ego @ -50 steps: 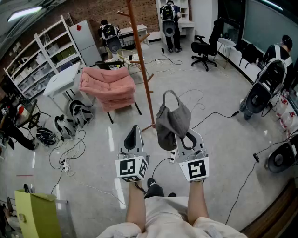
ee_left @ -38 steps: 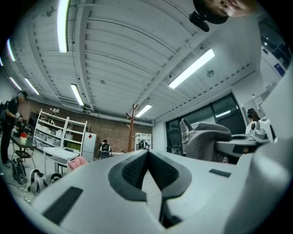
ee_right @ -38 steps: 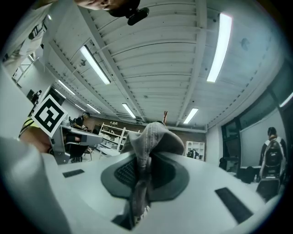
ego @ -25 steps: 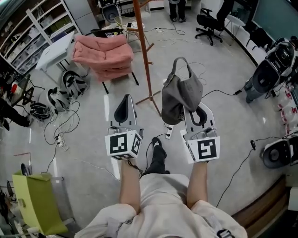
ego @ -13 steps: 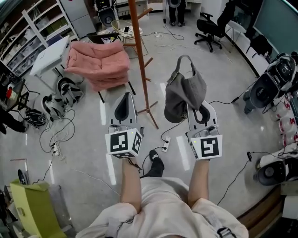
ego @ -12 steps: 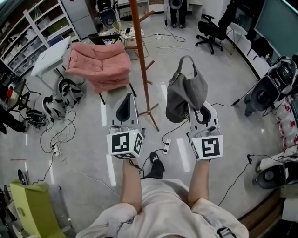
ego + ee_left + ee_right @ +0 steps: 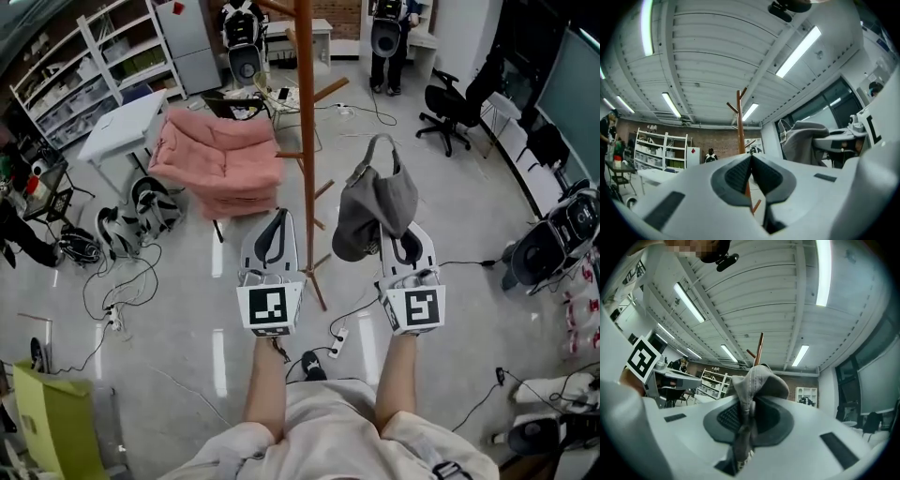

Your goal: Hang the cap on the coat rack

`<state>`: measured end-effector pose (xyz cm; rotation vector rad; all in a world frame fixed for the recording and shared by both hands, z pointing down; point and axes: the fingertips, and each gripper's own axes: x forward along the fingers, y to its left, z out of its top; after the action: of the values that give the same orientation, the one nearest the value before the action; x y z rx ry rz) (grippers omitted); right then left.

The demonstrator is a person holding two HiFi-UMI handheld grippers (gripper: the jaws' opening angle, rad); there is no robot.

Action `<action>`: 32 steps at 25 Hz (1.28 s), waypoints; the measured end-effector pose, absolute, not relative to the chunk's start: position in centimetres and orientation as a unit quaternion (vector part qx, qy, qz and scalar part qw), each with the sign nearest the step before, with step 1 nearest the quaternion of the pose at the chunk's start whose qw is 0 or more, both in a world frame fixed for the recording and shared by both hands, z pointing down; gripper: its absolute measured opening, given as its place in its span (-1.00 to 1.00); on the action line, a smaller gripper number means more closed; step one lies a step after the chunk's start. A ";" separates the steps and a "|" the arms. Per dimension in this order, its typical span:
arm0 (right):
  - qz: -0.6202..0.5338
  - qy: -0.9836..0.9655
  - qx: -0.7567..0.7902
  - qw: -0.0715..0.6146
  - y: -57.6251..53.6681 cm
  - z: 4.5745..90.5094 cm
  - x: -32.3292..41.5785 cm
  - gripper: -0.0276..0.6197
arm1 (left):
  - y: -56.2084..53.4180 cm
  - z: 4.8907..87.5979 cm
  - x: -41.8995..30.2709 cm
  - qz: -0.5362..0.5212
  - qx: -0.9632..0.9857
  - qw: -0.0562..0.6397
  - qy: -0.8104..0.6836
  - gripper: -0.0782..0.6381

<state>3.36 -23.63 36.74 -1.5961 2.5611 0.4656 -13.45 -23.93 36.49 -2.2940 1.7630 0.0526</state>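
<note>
Your right gripper (image 7: 747, 409) had its fingers (image 7: 726, 417) closed on the grey cap (image 7: 758, 380). The cloth was pinched between the two dark pads, and it rose above them in a folded bunch with one seam visible. A thin part of the cap also hung down between the fingers. Behind the cap, the top of the wooden coat rack (image 7: 760, 345) stood up toward the ceiling. Long ceiling lights (image 7: 823, 268) ran overhead. Far behind on the left there were white shelves (image 7: 715, 380), and a person (image 7: 684, 364) stood near them.
</note>
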 end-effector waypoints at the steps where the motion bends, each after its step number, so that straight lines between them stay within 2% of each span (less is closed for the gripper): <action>1: 0.147 0.839 -0.521 0.050 -24.1 36.9 3.4 -0.82 | -24.2 36.6 -13.2 0.014 -0.786 0.125 0.605 -0.76; 9: 0.095 0.863 -0.488 0.087 -28.2 37.6 2.9 -0.82 | -27.3 38.0 -13.4 0.000 -0.779 0.106 0.619 -0.76; 18: 0.152 0.901 -0.404 0.053 -32.2 33.6 1.3 -0.82 | -32.3 34.6 -13.0 0.040 -0.729 0.093 0.677 -0.76; 24: 0.205 0.909 -0.349 0.097 -32.5 29.9 -0.8 -0.82 | -33.5 33.6 -11.3 0.051 -0.749 0.081 0.655 -0.76; 32: 0.260 0.905 -0.317 0.115 -33.8 24.6 -3.1 -0.82 | -35.0 28.4 -10.8 0.026 -0.742 0.144 0.654 -0.76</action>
<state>-3.14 -33.82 24.59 -0.9282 2.6526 0.7611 -10.76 -34.95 28.36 -2.1379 1.8858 0.0763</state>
